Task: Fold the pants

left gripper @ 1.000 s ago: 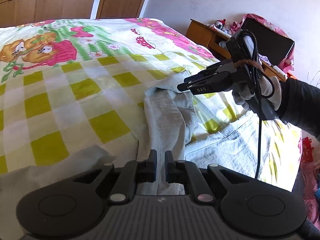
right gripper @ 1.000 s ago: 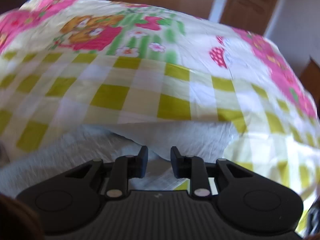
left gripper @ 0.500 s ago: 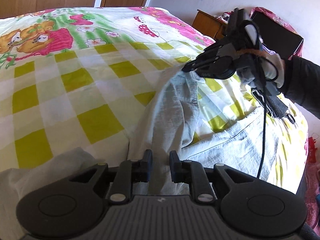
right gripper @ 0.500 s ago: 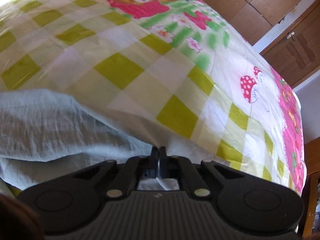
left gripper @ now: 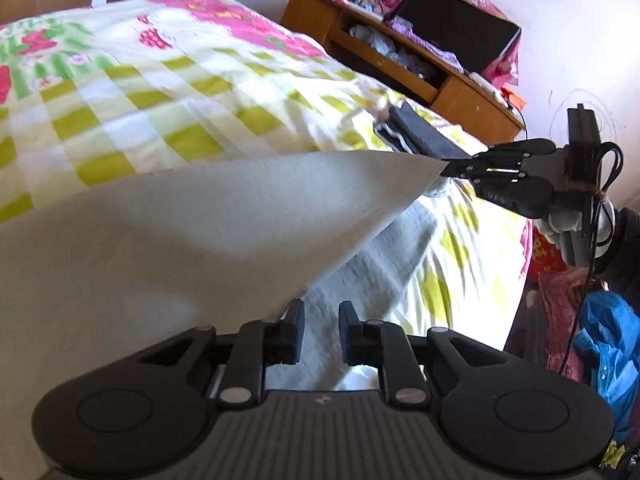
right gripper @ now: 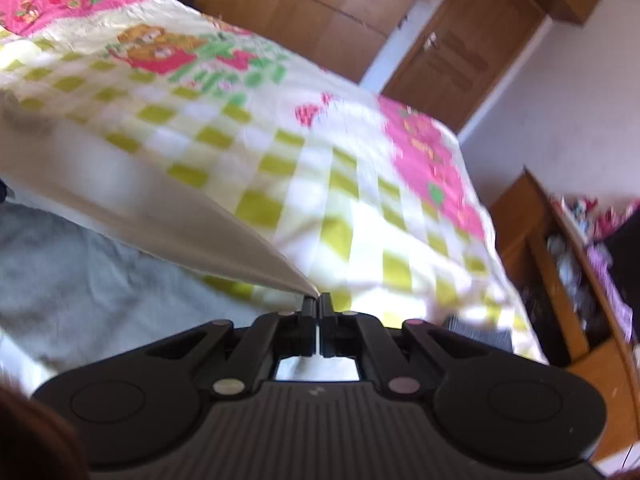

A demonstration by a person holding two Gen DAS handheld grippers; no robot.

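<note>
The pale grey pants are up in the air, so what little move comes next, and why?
Probably carry the lifted corner across and lay it on the rest of the pale grey pants. The right gripper is shut on that corner, the cloth hangs stretched above the checked bedspread, and the left gripper holds nothing.

The pants lie on the bed at its near edge, one corner lifted. A folded garment, probably, sits by the bed's right edge. The cabinet stands beyond that edge.
</note>
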